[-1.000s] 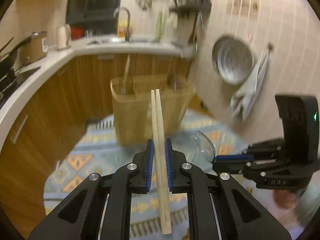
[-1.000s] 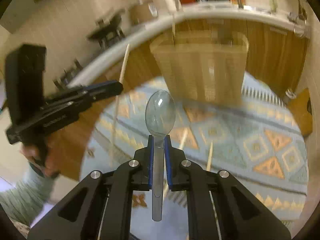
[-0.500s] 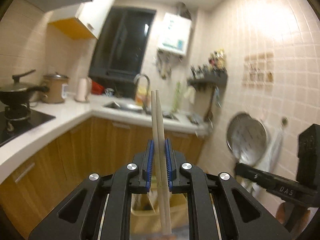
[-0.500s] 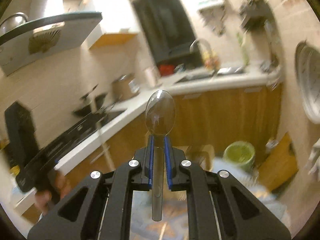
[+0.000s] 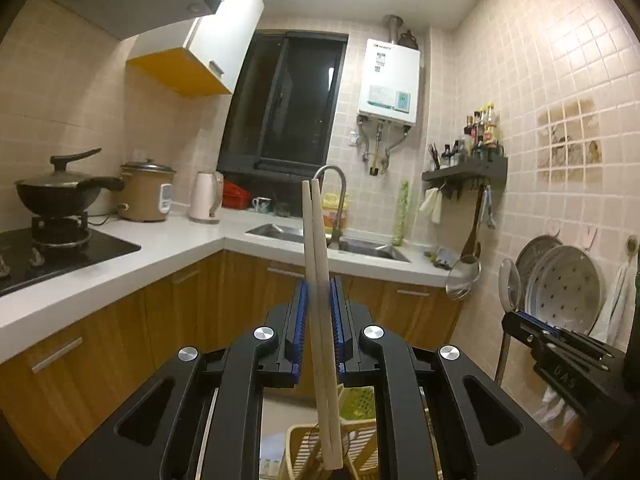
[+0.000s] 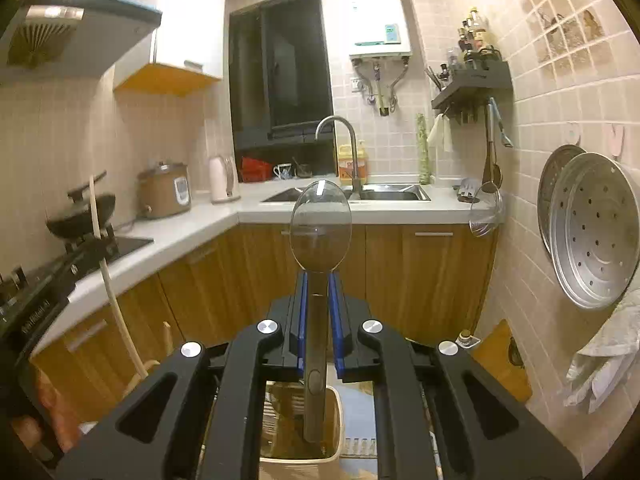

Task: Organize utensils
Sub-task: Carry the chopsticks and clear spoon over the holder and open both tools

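Honestly, the left gripper point(image 5: 319, 320) clamps chopsticks point(image 5: 316, 264), the right gripper point(image 6: 319, 312) pinches a clear spoon point(image 6: 320, 228); the holder point(image 6: 338, 420) at six o'clock sits barely visible, so either could miss.

My left gripper point(image 5: 319, 304) is black with blue ridged pads point(image 5: 301, 332) and four shiny round silver screws. My right gripper point(image 6: 319, 300) looks the same. At nine o'clock, white letters mark the black body.

wok point(image 5: 56, 196) on stove | kettle point(image 5: 206, 197) on counter | steamer tray point(image 6: 596, 240) on wall
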`<state>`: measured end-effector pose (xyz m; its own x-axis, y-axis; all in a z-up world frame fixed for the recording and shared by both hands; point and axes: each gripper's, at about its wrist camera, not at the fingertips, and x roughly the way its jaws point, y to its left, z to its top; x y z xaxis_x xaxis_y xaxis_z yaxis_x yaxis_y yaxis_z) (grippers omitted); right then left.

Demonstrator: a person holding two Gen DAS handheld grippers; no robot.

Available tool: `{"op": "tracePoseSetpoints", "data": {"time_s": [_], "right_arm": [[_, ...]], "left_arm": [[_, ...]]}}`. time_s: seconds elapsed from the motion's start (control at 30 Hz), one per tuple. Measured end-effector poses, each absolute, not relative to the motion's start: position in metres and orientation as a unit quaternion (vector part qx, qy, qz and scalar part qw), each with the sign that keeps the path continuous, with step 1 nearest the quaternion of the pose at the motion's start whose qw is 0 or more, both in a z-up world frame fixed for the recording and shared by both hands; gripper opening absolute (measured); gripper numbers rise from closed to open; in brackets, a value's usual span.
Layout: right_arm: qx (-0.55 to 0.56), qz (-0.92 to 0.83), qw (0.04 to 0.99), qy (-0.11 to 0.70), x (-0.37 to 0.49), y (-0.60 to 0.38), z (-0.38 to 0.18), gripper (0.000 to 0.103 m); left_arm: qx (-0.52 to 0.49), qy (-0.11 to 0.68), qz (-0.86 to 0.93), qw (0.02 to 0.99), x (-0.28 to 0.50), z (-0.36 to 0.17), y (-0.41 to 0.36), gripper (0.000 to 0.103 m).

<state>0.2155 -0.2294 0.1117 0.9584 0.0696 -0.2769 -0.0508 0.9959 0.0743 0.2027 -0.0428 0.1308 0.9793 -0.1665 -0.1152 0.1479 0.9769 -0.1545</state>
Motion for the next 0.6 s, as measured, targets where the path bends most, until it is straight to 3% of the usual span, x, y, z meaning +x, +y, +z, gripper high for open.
{"op": "tracePoseSetpoints", "data": {"time_s": [0.43, 0.47, 0.5, 0.57, 0.6], "right_arm": [[0.093, 0.063, 0.982, 0.15, 0.2, -0.245, 0.076, 0.01], [0.093, 0.068, 0.981, 0.155, 0.195, -0.246, 0.077, 0.01], [0.094, 0.072, 0.981, 0.157, 0.191, -0.247, 0.077, 0.013], [0.094, 0.078, 0.98, 0.16, 0.179, -0.251, 0.08, 0.021], [0.095, 0.081, 0.979, 0.161, 0.175, -0.252, 0.081, 0.026]], "left_arm": [[-0.035, 0.063, -0.06, 0.996, 0.189, 0.098, -0.048, 0.012], [-0.038, 0.066, -0.065, 0.995, 0.186, 0.097, -0.046, 0.018], [-0.038, 0.068, -0.069, 0.995, 0.182, 0.097, -0.044, 0.031], [-0.043, 0.061, -0.069, 0.995, 0.172, 0.098, -0.038, 0.045], [-0.046, 0.058, -0.07, 0.995, 0.167, 0.099, -0.034, 0.047]]}}
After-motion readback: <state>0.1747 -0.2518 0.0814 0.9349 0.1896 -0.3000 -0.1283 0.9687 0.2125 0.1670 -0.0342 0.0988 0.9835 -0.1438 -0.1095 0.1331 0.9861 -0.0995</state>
